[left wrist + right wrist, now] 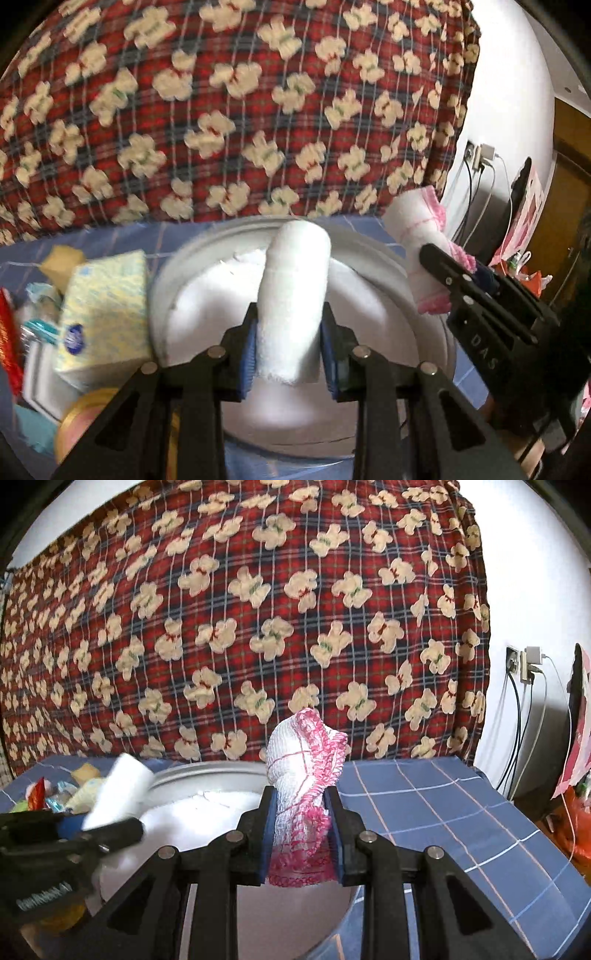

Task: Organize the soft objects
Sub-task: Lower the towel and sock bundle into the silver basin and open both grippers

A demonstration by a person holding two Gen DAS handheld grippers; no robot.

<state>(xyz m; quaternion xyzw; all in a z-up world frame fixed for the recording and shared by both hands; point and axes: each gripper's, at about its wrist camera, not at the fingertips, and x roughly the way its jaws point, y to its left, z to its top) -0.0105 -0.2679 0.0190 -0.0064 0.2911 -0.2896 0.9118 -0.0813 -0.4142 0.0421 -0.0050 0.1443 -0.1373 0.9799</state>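
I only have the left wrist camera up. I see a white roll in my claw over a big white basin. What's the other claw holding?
Observer: The right claw is shut on a rolled white cloth with pink trim, standing upright between its pads.
Operator: What lies to the right of the basin?
Observer: Bare blue checked tablecloth, nothing sitting on it up to its far edge.
Operator: How far does the teddy bear blanket run to the left?
Observer: The blanket ends short of the left edge of the right wrist view, with white wall showing above its top corner.
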